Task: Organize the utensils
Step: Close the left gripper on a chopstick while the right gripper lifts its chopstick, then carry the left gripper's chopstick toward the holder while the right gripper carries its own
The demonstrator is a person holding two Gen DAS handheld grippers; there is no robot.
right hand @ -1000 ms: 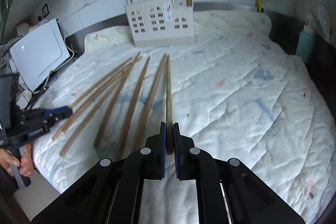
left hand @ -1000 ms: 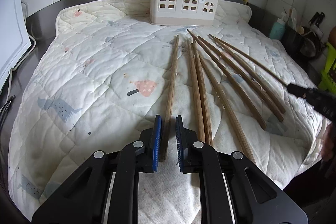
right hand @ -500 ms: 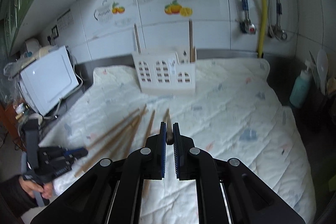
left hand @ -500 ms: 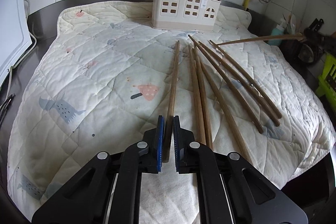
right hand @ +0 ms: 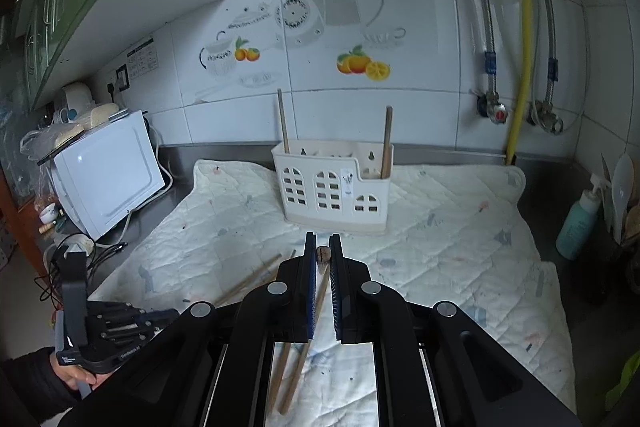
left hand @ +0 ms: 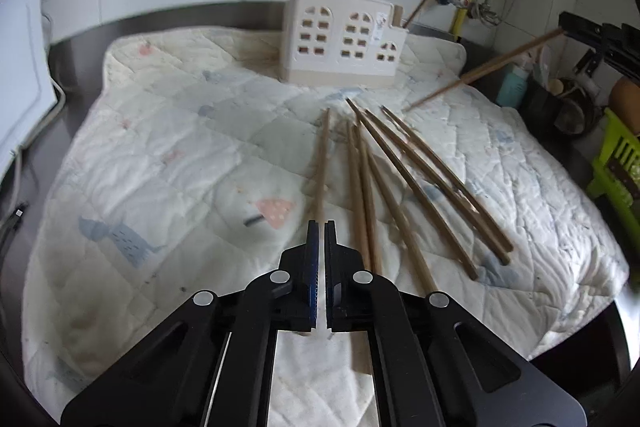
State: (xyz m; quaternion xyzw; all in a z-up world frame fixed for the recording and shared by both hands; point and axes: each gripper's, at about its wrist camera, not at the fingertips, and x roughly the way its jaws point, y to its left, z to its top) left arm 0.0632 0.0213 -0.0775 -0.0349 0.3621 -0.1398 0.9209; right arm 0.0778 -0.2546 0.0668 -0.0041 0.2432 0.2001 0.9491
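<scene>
On the steel counter (right hand: 540, 183), a quilted cream mat (left hand: 168, 155) carries a white house-shaped utensil holder (left hand: 340, 43) at its far edge, close to the tiled wall. In the right wrist view the holder shows one chopstick standing in its left compartment (right hand: 283, 123) and one in its lower right compartment (right hand: 386, 143).

Left claw (left hand: 319, 233): pressed together on the near end of the leftmost chopstick (left hand: 321, 155), which otherwise lies on the mat pointing toward the holder; its jaws have just been closing. Whether that near end is lifted clear of the mat cannot be told. Just right of it lies a fan of loose chopsticks (left hand: 416, 183), their far tips converging and their near ends spread apart.

Right claw (right hand: 322, 255): pinching a single chopstick (right hand: 322, 254), seen nearly end-on between the blue pads in its own view. In the left wrist view the same claw sits at the upper right, above the mat, with the chopstick slanting down-left from it so that its tip reaches near the mat, right of the holder.

A person's hand (right hand: 74, 373) grips the left tool's handle. A white microwave (right hand: 108, 171) stands on the counter left of the mat; a teal bottle (right hand: 578, 223) stands to its right.
</scene>
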